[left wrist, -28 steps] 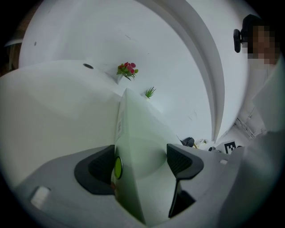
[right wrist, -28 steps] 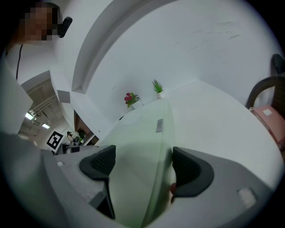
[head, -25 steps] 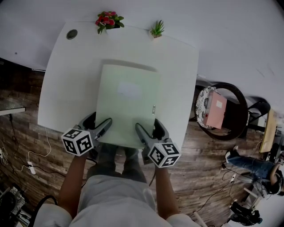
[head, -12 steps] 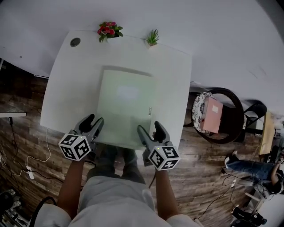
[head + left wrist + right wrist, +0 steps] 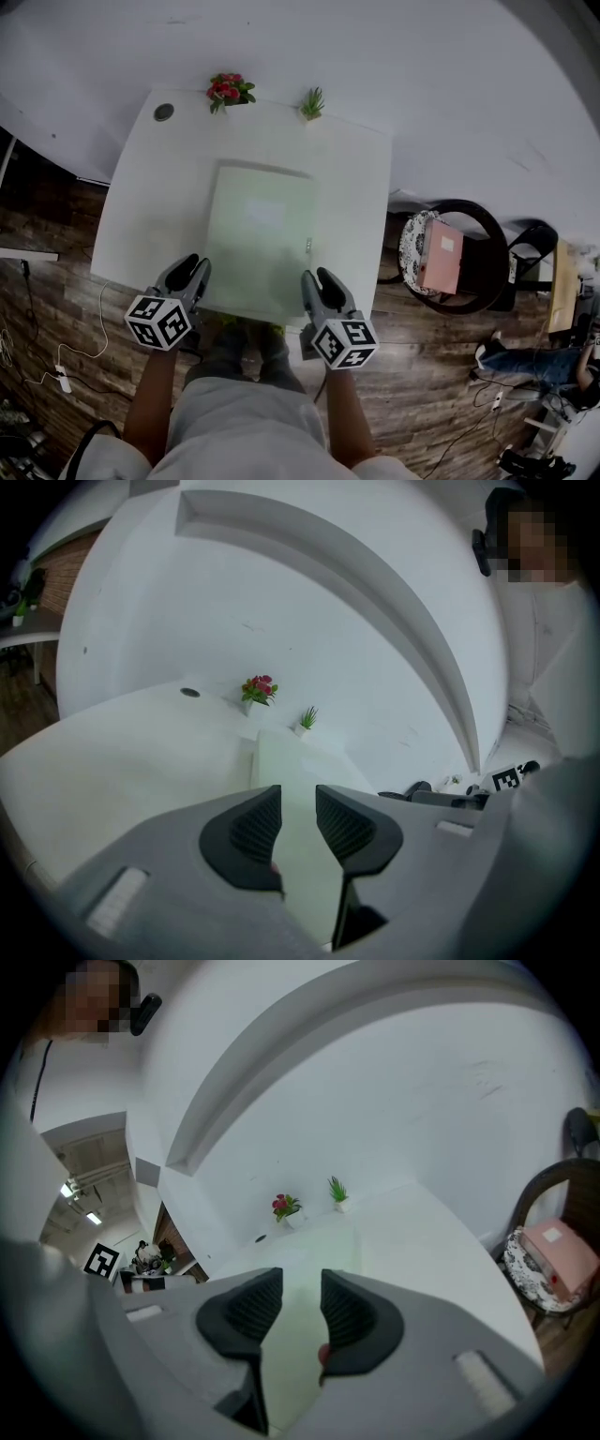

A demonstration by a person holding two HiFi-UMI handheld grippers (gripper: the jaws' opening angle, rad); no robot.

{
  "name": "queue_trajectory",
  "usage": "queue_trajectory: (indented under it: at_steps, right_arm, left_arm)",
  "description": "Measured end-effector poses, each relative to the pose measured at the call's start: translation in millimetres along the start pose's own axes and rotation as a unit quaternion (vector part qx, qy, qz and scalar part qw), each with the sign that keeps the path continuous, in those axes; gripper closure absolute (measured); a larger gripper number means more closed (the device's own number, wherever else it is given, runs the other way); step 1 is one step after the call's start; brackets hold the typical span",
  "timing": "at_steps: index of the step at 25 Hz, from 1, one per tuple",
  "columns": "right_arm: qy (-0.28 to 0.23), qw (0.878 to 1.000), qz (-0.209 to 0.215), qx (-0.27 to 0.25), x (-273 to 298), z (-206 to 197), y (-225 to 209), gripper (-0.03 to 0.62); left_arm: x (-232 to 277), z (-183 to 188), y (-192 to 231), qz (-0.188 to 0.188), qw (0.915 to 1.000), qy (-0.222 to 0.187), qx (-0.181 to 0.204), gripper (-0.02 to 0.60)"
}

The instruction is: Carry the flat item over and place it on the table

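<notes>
Pale green flat rectangular board (image 5: 261,239) lies flat on the white table (image 5: 141,216), roughly centred, its near edge by the table's near edge. Placement looks done. Left gripper (image 5: 187,272) and right gripper (image 5: 319,281) hang at the board's near corners, not clamping it. Fingers of both have just been closing and now show a narrow gap with nothing pinched; the board only shows beyond them. What's left: probably just backing the grippers away.
</notes>
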State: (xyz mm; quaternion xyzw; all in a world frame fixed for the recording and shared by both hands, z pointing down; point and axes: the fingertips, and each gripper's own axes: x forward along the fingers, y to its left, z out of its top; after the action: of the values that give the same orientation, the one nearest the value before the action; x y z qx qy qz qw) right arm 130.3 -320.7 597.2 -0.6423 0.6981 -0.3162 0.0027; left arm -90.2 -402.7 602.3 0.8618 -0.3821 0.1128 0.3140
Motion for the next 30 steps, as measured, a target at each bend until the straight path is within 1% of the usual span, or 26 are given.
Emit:
queue_trajectory:
  at_steps: [4, 7, 14, 19, 23, 30]
  right_arm:
    - [-0.014, 1.000, -0.006, -0.004, -9, 9, 0, 0.554]
    - [-0.023, 1.000, -0.008, -0.008, -16, 16, 1, 0.589]
    - [-0.043, 0.999, -0.007, -0.016, -30, 37, 4, 0.589]
    - [-0.060, 0.998, -0.001, -0.020, -38, 52, 10, 0.590]
    - [-0.072, 0.997, 0.001, -0.024, -44, 64, 15, 0.590]
    - [-0.096, 0.994, -0.007, -0.043, -56, 89, 14, 0.591]
  left_arm:
    - [-6, 7, -5, 0.005, 0.9999, -0.010, 0.007, 0.496]
    - [-11, 15, -9, 0.010, 0.9996, -0.022, 0.014, 0.529]
    - [-24, 37, -22, 0.015, 0.9982, -0.049, 0.032, 0.574]
    - [-33, 50, -28, 0.021, 0.9970, -0.063, 0.040, 0.575]
    - [-39, 63, -36, 0.017, 0.9958, -0.075, 0.051, 0.575]
    - [-49, 96, -47, 0.013, 0.9912, -0.110, 0.072, 0.575]
